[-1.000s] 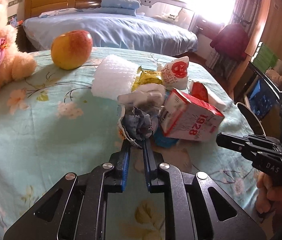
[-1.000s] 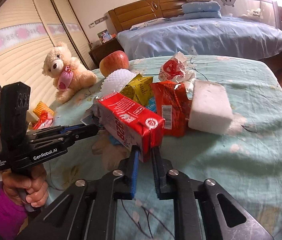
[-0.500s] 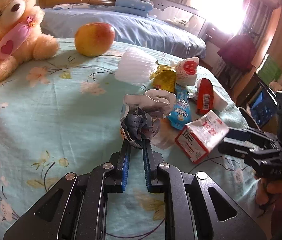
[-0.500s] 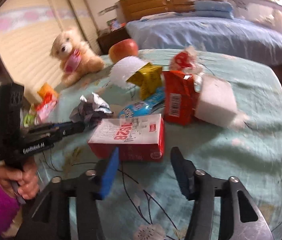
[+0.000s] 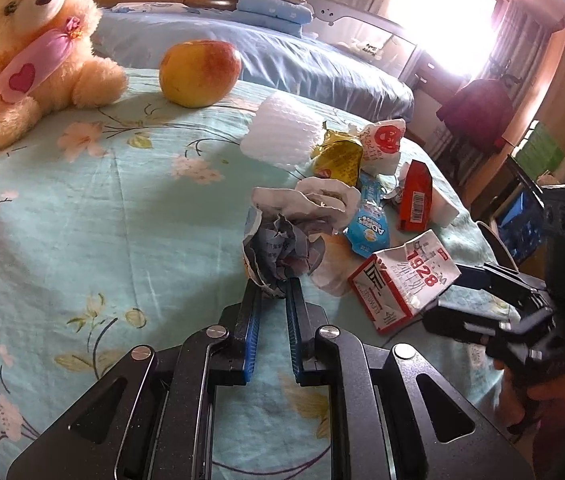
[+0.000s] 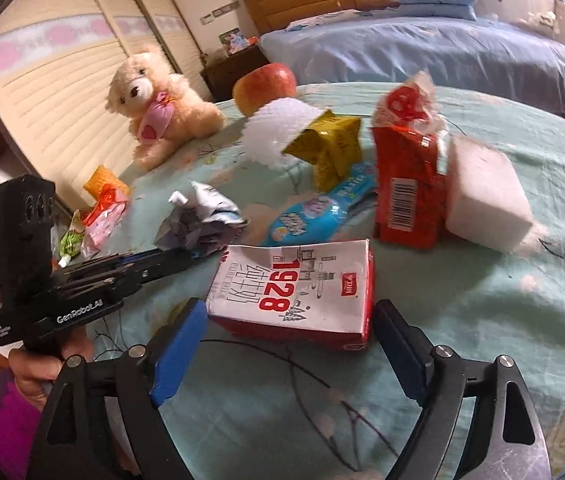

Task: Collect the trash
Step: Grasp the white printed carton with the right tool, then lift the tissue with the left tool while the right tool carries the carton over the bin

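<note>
My left gripper (image 5: 272,286) is shut on a crumpled grey-blue paper ball (image 5: 278,248), held just above the flowered tablecloth (image 5: 122,208). In the right wrist view the same gripper (image 6: 186,256) comes in from the left with the paper ball (image 6: 198,228) at its tips. A red and white "1928" carton (image 6: 294,284) lies flat on the cloth. My right gripper (image 6: 288,312) is opening; the carton's near end sits between its blue pads, which stand clear of it. From the left wrist view the carton (image 5: 402,276) lies just ahead of the right gripper (image 5: 452,298).
Behind the carton lie a red packet (image 6: 406,192), a white foam block (image 6: 486,196), a blue wrapper (image 6: 314,212), a yellow packet (image 6: 330,148) and a white foam net (image 6: 278,132). An apple (image 5: 200,72) and a teddy bear (image 5: 38,60) sit at the far side.
My right gripper has let go of the carton, which went from raised and tilted to lying flat, and its jaws have spread wide. The left gripper drew the paper ball away from the carton.
</note>
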A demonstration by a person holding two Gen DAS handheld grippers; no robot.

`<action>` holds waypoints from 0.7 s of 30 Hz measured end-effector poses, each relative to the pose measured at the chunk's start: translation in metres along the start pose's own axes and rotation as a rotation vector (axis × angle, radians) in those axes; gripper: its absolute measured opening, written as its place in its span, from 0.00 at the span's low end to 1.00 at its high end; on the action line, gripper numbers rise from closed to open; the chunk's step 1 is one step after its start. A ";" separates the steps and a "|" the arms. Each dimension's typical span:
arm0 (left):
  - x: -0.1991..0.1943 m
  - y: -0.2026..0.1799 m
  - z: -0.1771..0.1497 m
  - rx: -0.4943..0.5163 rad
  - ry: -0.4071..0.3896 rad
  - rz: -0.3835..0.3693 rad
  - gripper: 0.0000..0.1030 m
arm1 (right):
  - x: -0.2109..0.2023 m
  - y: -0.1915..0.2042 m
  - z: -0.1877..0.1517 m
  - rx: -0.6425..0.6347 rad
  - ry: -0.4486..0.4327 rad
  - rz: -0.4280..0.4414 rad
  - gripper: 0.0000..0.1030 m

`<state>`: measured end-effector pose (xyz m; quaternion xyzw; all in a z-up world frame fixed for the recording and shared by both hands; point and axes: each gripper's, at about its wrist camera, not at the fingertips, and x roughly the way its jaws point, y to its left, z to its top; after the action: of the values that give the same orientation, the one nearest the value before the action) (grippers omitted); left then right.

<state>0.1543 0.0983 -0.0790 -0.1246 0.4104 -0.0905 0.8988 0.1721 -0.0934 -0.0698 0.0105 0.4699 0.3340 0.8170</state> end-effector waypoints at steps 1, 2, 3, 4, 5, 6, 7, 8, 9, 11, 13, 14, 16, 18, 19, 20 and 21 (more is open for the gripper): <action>-0.001 0.001 0.000 -0.002 -0.002 0.000 0.11 | 0.001 0.004 0.000 -0.017 0.002 -0.015 0.89; -0.002 0.001 -0.001 -0.002 -0.002 -0.001 0.11 | 0.004 0.009 -0.001 -0.034 0.008 -0.038 0.91; -0.003 0.001 -0.001 0.000 -0.003 0.000 0.11 | 0.006 0.012 -0.001 -0.044 0.012 -0.059 0.91; -0.003 0.001 -0.001 0.000 -0.004 0.000 0.11 | 0.008 0.014 -0.001 -0.053 0.015 -0.074 0.91; -0.004 0.001 -0.001 -0.001 -0.004 -0.001 0.11 | 0.011 0.017 -0.002 -0.059 0.019 -0.080 0.91; -0.005 0.001 -0.001 0.000 -0.005 -0.001 0.11 | 0.013 0.018 -0.002 -0.059 0.026 -0.093 0.91; -0.006 0.000 -0.001 0.001 -0.008 0.000 0.11 | 0.015 0.019 -0.003 -0.060 0.031 -0.103 0.91; -0.007 0.000 -0.001 0.002 -0.010 -0.001 0.11 | 0.017 0.021 -0.003 -0.064 0.033 -0.115 0.91; -0.008 0.000 -0.002 0.002 -0.011 -0.002 0.11 | 0.018 0.022 -0.004 -0.067 0.033 -0.122 0.91; -0.009 0.000 -0.003 0.000 -0.012 -0.001 0.11 | 0.017 0.023 -0.004 -0.063 0.020 -0.136 0.89; -0.011 0.000 -0.003 -0.003 -0.011 -0.002 0.09 | 0.013 0.019 -0.005 -0.038 -0.001 -0.133 0.89; -0.011 -0.001 -0.003 -0.004 -0.010 -0.004 0.07 | 0.010 0.017 -0.005 -0.030 -0.009 -0.132 0.89; -0.012 -0.003 -0.004 -0.002 -0.012 -0.010 0.05 | 0.000 0.011 -0.007 -0.012 -0.036 -0.133 0.89; -0.012 -0.008 -0.005 0.007 -0.011 -0.020 0.04 | -0.009 0.008 -0.010 0.002 -0.057 -0.131 0.89; -0.011 -0.011 -0.005 0.012 -0.011 -0.023 0.04 | -0.016 0.005 -0.013 0.009 -0.068 -0.134 0.89; -0.010 -0.016 -0.005 0.021 -0.009 -0.027 0.04 | -0.021 0.003 -0.015 0.014 -0.075 -0.136 0.89; -0.009 -0.019 -0.006 0.027 -0.007 -0.030 0.04 | -0.026 0.001 -0.018 0.020 -0.081 -0.135 0.89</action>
<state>0.1427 0.0813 -0.0703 -0.1188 0.4041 -0.1089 0.9004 0.1494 -0.1122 -0.0597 0.0003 0.4393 0.2727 0.8559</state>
